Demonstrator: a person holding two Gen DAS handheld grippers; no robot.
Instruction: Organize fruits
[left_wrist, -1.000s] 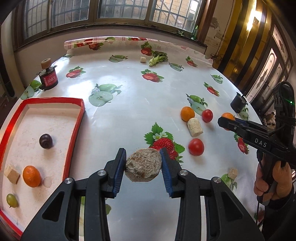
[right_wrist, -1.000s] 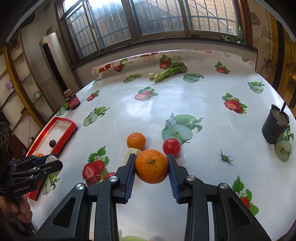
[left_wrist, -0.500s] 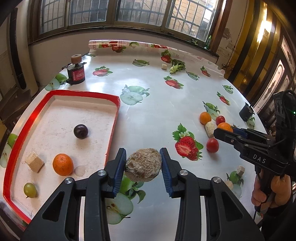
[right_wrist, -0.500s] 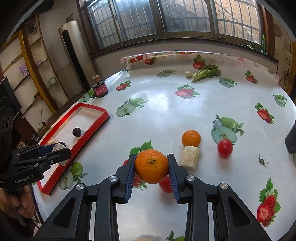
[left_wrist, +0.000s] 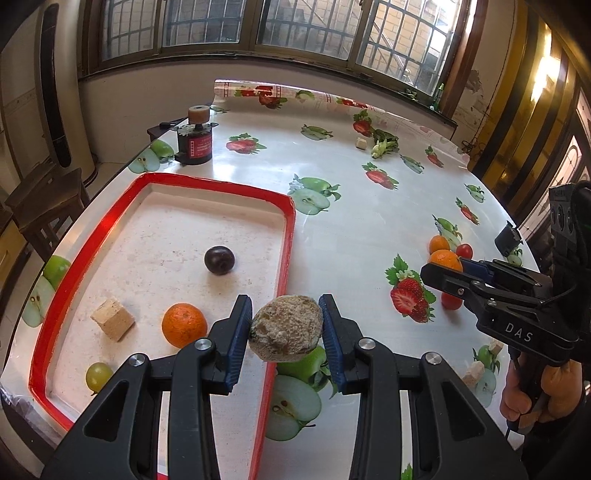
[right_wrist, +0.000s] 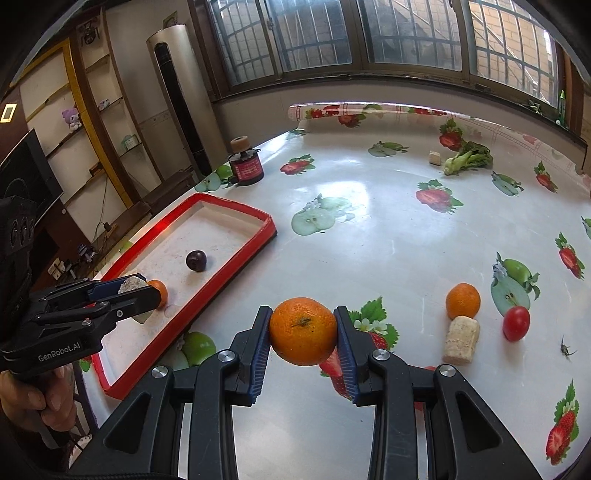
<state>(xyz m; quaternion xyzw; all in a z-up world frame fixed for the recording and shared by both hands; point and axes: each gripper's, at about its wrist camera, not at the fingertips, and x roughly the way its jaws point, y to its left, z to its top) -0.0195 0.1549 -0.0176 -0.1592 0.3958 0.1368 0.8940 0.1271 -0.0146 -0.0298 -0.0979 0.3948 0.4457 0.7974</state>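
Claws of both hand-held grippers carry fruit above the worktop (left_wrist: 351, 229). Lower centre of the left wrist view: the left claw (left_wrist: 285, 329) is clamped on a rough brown fruit (left_wrist: 285, 328), held over the right rim of the red tray (left_wrist: 286, 258). Inside the tray lie a dark plum (left_wrist: 219, 259), an orange (left_wrist: 184, 325), a tan cube (left_wrist: 112, 319) and a green grape (left_wrist: 98, 375), all apart from one another. Lower centre of the right wrist view: the right claw (right_wrist: 303, 336) is clamped on a tangerine (right_wrist: 303, 336), raised over the fruit-print cloth to the right of the tray. Right of that frame: a second loose orange (right_wrist: 462, 301) touches a pale cork-like piece (right_wrist: 461, 339), with a red tomato (right_wrist: 516, 323) just beside them. Upper part of the frame: a dark jar (right_wrist: 246, 166) stands beyond the tray's far corner, and a leafy green vegetable (right_wrist: 467, 158) lies near the worktop's far edge.
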